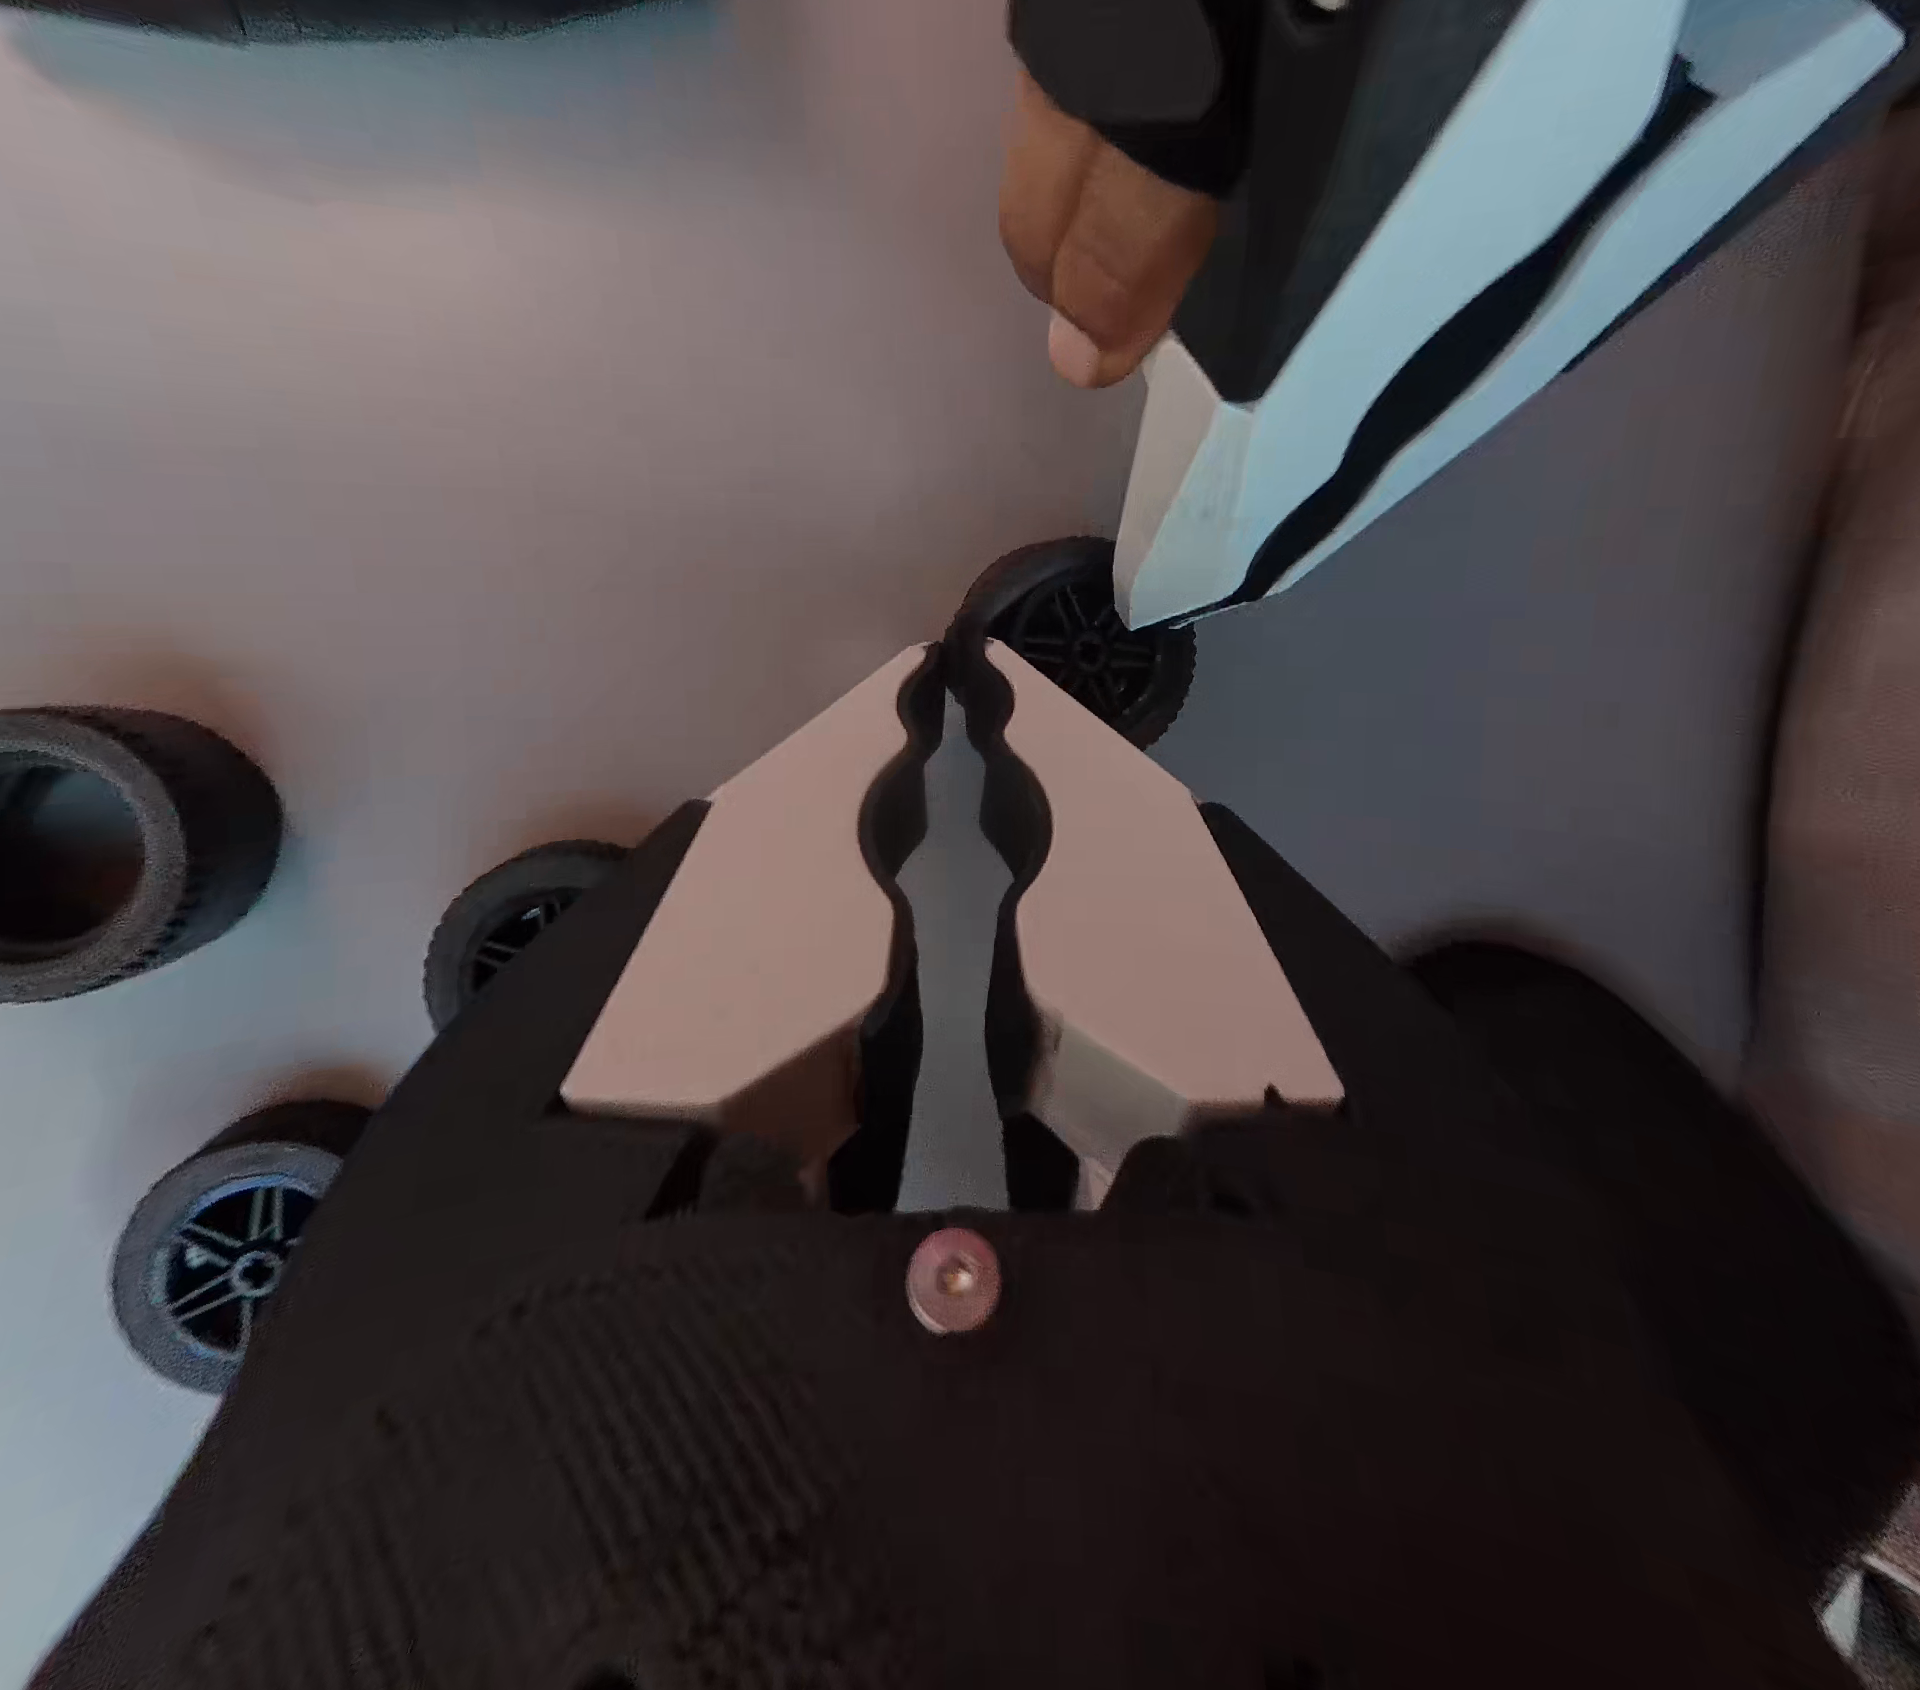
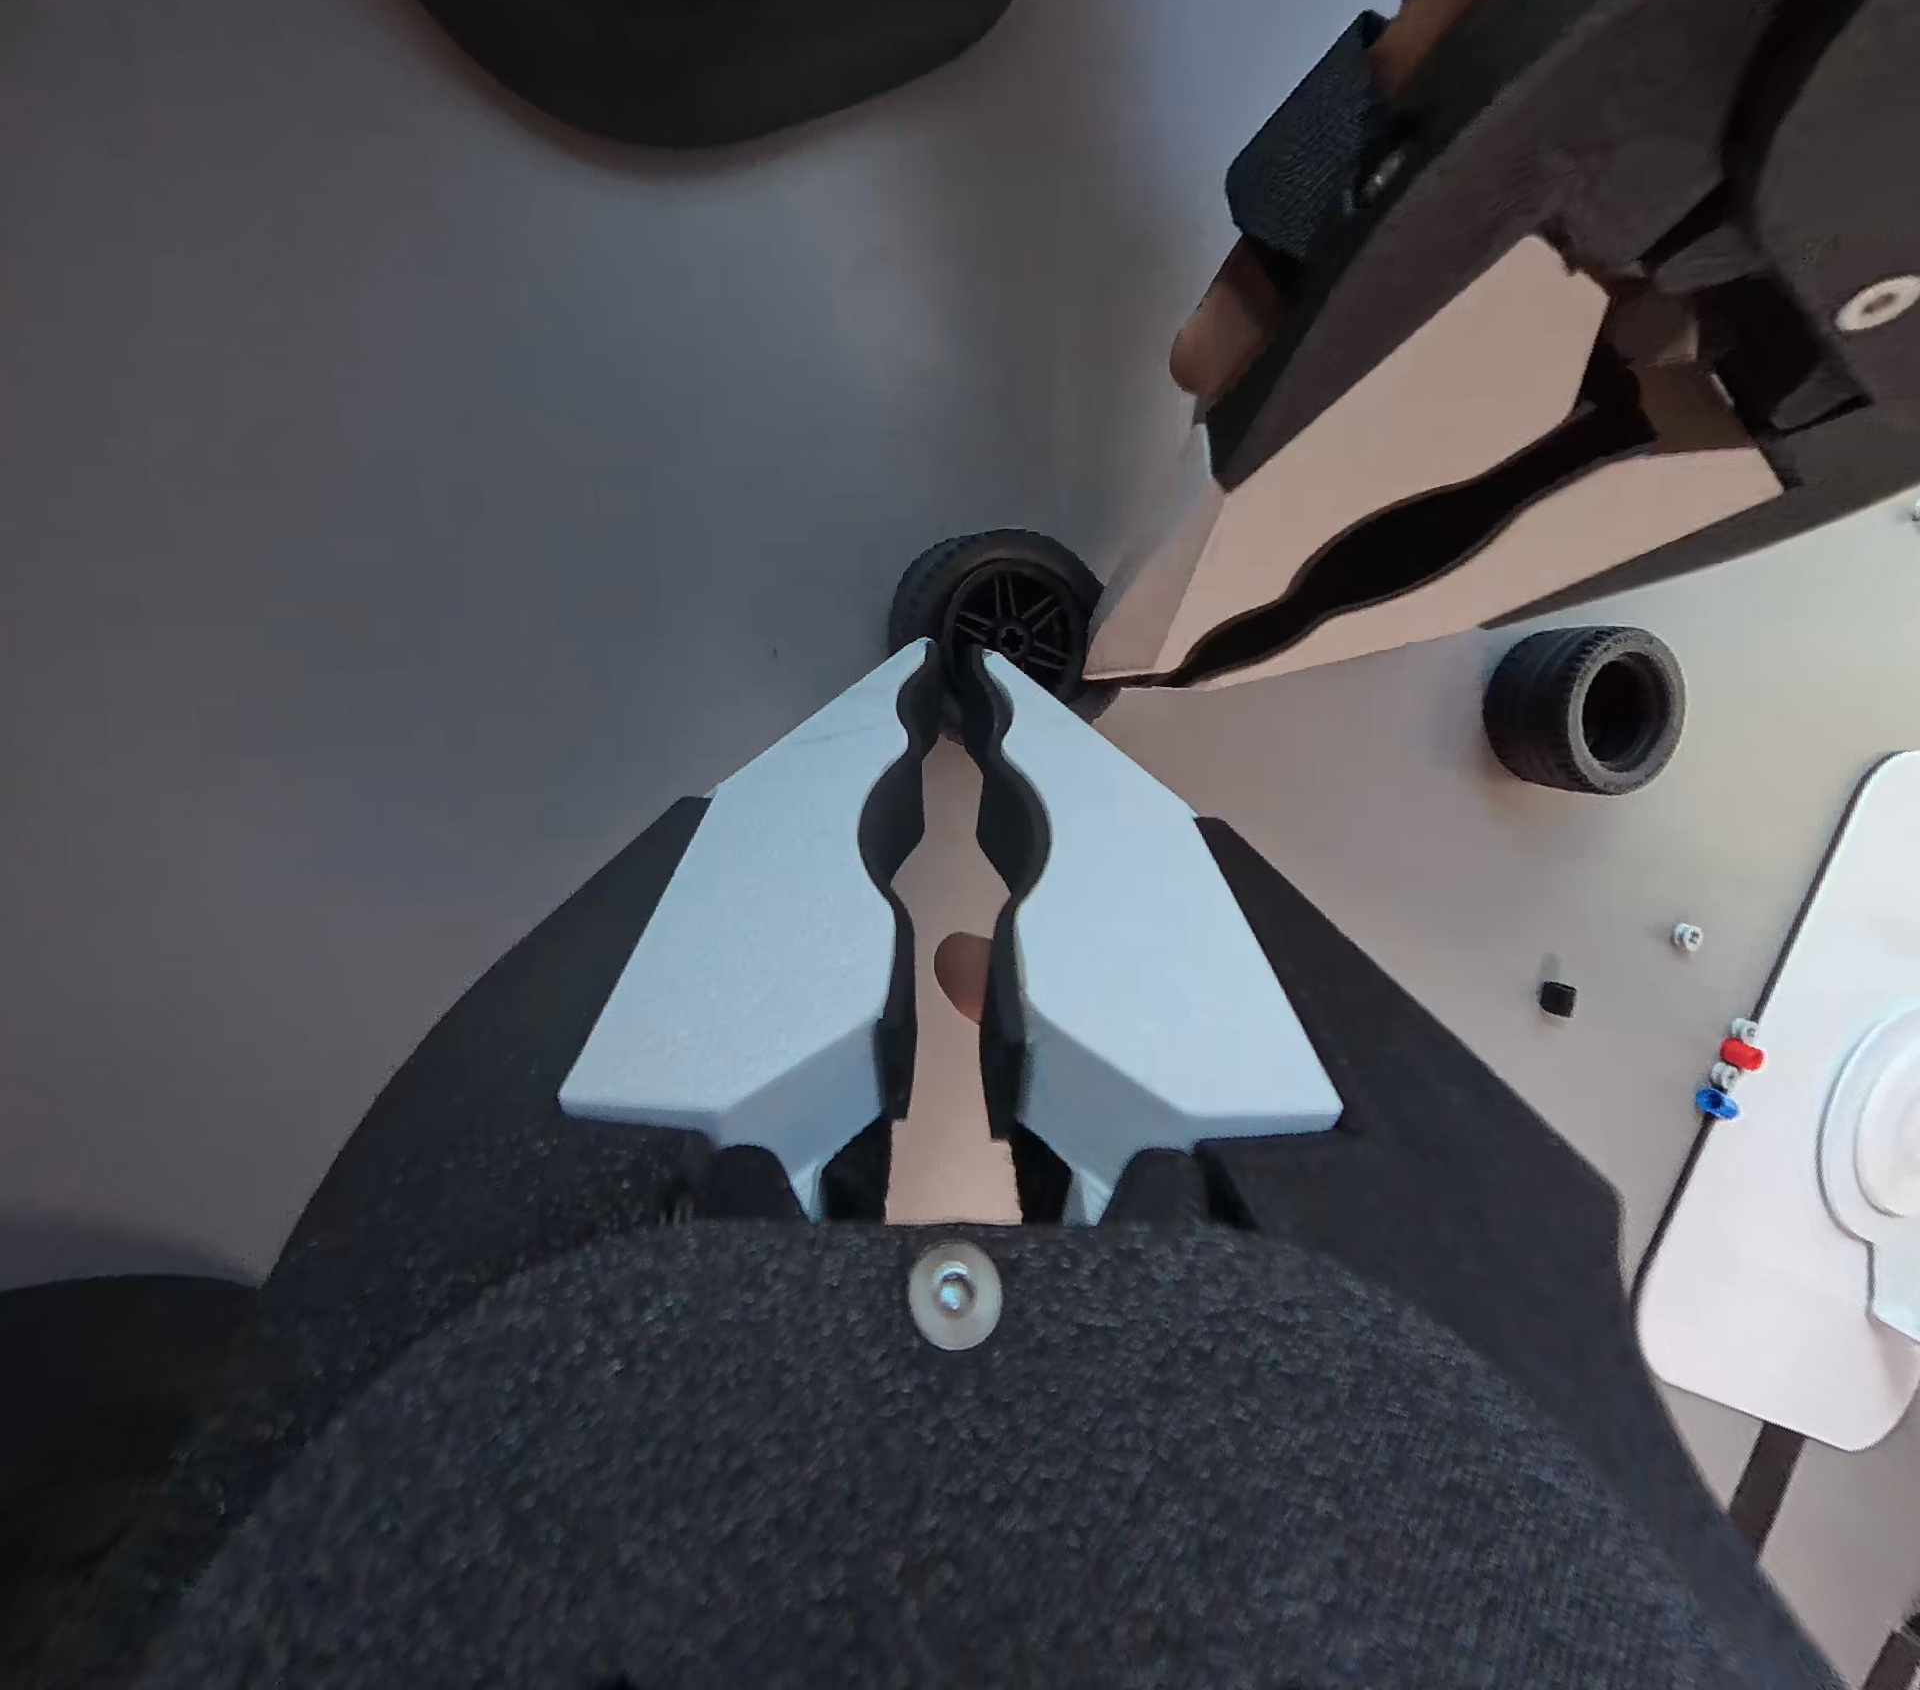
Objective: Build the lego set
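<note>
The right gripper (image 2: pixel 958 666) pinches the small black spoked rubber-tyred wheel (image 2: pixel 997 617) with nearly closed jaws, while the left gripper (image 2: pixel 1117 676) nips its other edge above the pale counter (image 2: pixel 520 445).

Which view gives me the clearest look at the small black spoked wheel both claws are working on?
The right wrist view: the small black spoked wheel shows its hub and tyre almost whole, gripped at its lower edge by the right claw. In the left wrist view the same wheel is partly hidden behind both claws' tips.

pale grey tabletop (image 1: pixel 623 290); soft shadows
</note>
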